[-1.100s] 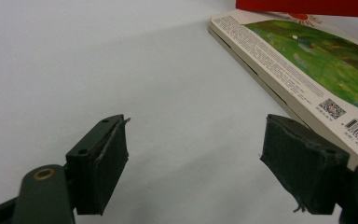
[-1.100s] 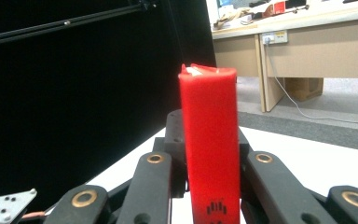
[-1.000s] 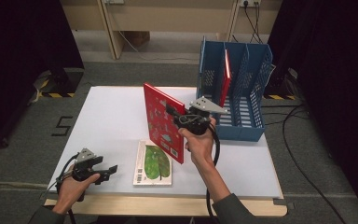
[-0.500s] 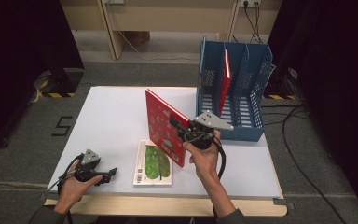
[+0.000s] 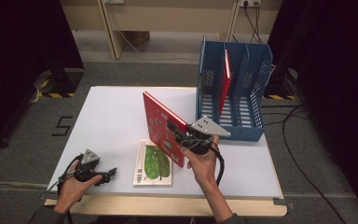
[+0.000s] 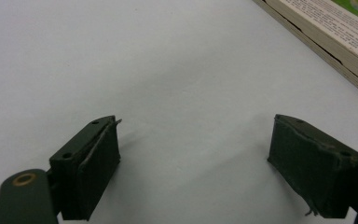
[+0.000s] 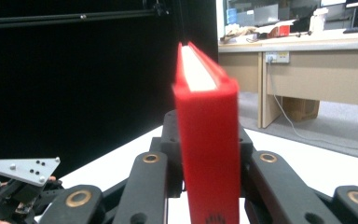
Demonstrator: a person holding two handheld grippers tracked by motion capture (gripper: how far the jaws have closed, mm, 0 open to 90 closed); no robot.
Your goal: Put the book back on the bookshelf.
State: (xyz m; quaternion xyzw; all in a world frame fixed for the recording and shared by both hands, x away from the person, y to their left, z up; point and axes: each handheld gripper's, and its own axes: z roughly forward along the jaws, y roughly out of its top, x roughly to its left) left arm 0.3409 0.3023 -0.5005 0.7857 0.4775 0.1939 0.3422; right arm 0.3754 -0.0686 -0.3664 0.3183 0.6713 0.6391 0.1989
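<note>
A red hardcover book (image 5: pixel 161 126) stands upright and tilted over the white table (image 5: pixel 112 116), and my right gripper (image 5: pixel 179 134) is shut on its spine edge. In the right gripper view the red book (image 7: pixel 207 154) rises between the two jaws of my right gripper (image 7: pixel 208 186). A book with a green leaf cover (image 5: pixel 153 162) lies flat just left of it. My left gripper (image 5: pixel 108 174) rests near the front left corner. Its jaws have just been opening; my left gripper (image 6: pixel 196 172) now stands wide with only bare table between the pads.
A blue file rack (image 5: pixel 251 93) stands at the back right with another red book (image 5: pixel 224 81) upright in its middle slot. The flat book's page edge (image 6: pixel 326 35) lies beyond the left jaws. The other hand's gripper (image 7: pixel 18 184) appears low at left in the right gripper view.
My right hand has carried the red book a little right and toward the near edge, slightly lower. The left hand has stayed where it was.
</note>
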